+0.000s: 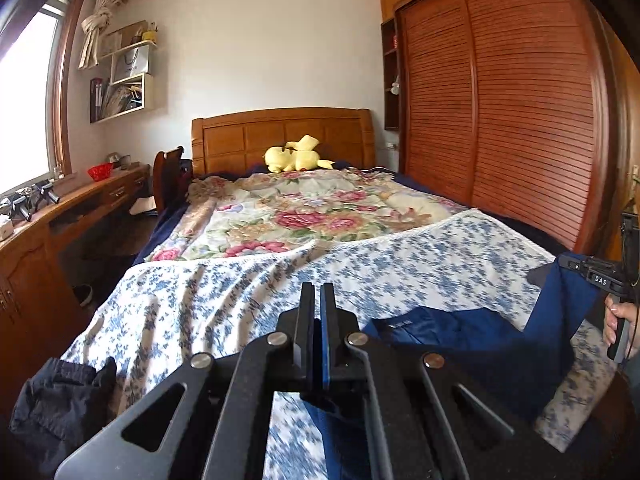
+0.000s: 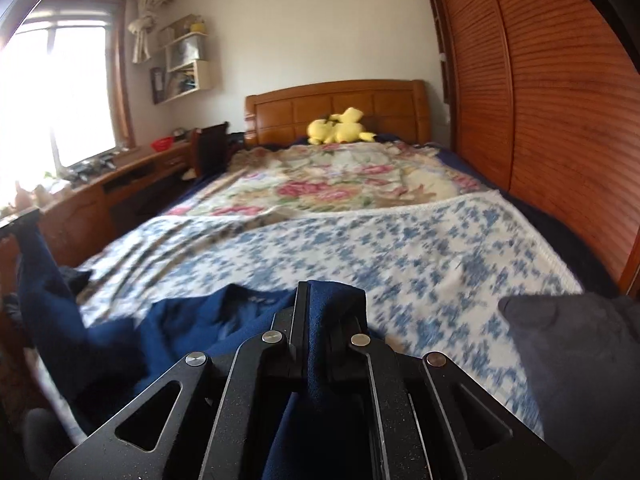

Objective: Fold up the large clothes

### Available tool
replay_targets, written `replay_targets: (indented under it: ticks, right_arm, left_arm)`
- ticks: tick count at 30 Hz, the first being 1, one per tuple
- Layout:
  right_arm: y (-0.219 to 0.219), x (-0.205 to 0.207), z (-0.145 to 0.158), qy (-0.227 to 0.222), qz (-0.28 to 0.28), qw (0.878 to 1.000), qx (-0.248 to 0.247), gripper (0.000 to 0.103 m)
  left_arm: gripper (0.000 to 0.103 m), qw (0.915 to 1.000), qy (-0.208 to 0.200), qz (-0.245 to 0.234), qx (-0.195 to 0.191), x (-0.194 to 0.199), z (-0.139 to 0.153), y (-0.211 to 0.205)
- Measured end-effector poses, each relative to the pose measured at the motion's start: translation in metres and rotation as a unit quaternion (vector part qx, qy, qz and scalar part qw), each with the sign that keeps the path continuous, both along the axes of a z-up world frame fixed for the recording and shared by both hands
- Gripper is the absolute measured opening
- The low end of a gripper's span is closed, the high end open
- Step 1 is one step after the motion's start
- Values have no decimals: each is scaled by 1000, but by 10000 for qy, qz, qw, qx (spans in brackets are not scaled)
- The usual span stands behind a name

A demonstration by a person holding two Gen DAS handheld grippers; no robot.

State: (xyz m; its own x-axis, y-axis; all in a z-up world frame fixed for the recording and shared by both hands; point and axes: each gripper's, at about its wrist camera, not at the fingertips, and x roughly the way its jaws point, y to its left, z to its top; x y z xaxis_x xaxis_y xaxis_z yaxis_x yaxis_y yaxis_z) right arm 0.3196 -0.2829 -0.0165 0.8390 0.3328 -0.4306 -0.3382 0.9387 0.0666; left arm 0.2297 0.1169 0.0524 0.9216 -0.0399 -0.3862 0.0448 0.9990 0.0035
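Across the near end of the bed (image 1: 224,280), the navy garment (image 1: 460,332) hangs soft and limp between the left tool (image 1: 318,300) and right tool (image 2: 320,300) — each clenched on an edge — so grip hems or seams.

A wooden bed (image 1: 280,136) stands against the white wall (image 1: 260,40); louvered wardrobe (image 1: 500,100) right of it, desk (image 1: 80,200) and bright window (image 1: 28,100) left.
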Motion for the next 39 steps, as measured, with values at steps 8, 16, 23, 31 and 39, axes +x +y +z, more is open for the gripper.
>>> replay_targets:
  ticks: [8,16,23,31,39]
  right_arm:
    - [18,54,-42,330,-218,9979,-507,3]
    - [36,39,-83,676,-236,9917,-1072,37]
    - [60,9,-83,707,118,9896,-1244,51]
    - [134,6,-96,965,884,9832,-1273,53]
    - [221,3,-118,1150,1783,9661,-1473,53]
  left_arm:
    - [2,9985,438,-100,-305,47,-45,11]
    - [20,9956,458,-363,-726,29,-90,10]
    - [24,9960,666,-405,-428,22,-128,6]
    - [26,9949,819,-382,-457,18,-151,28]
    - [34,9938,963,-336,-453,12,-165,50]
